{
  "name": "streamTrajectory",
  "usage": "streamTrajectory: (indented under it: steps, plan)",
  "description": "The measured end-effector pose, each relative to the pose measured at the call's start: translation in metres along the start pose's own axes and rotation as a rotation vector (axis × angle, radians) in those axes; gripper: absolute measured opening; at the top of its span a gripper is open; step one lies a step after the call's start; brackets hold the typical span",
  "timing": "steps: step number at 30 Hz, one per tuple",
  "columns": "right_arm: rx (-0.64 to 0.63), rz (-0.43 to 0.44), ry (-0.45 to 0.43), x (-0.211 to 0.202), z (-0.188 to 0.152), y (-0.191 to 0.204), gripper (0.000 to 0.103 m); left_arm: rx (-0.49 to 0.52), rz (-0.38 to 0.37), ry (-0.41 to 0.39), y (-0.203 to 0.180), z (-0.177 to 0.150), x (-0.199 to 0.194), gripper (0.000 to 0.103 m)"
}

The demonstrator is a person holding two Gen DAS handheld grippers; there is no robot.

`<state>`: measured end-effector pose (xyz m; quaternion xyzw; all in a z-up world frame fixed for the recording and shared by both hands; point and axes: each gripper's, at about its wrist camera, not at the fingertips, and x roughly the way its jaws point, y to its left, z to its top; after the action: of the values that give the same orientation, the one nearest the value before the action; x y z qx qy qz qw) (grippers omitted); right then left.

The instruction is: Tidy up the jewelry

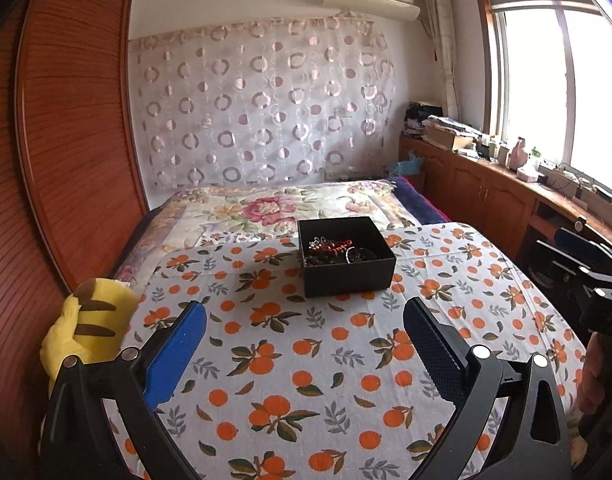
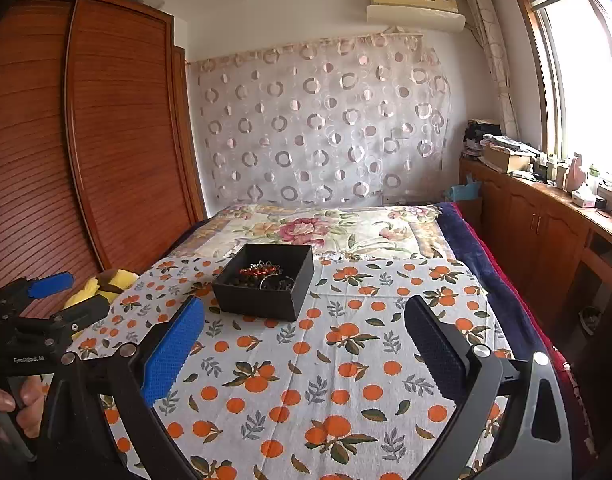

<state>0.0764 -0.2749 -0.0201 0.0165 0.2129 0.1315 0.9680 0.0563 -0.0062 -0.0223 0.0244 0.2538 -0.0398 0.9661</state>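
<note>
You're over a bed [image 1: 266,208] between a wooden wardrobe [image 1: 66,140] and window-side cabinets [image 1: 485,192], with an orange-print cloth [image 1: 306,360] spread across it. The black box [image 1: 345,260] of jewelry [image 1: 333,246] sits ahead of both tools, mid-cloth. Your left gripper [image 1: 306,344] and right gripper [image 2: 306,344] gape wide, holding nothing. A yellow plush [image 1: 90,328] crowds the cloth's left edge.

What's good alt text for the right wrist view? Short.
An open black box holding a tangle of jewelry sits on an orange-print cloth over a bed, ahead of the open, empty right gripper. The left gripper shows at the left edge, near a yellow plush toy.
</note>
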Motion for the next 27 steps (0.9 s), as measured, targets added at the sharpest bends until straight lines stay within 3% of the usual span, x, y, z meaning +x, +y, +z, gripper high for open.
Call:
streamTrajectory:
  steps: [27]
  plan:
    - [0.003,0.011,0.006,0.0000,-0.0049,0.0036,0.101,-0.008,-0.003,-0.013,-0.0027,0.0014,-0.0050,0.095]
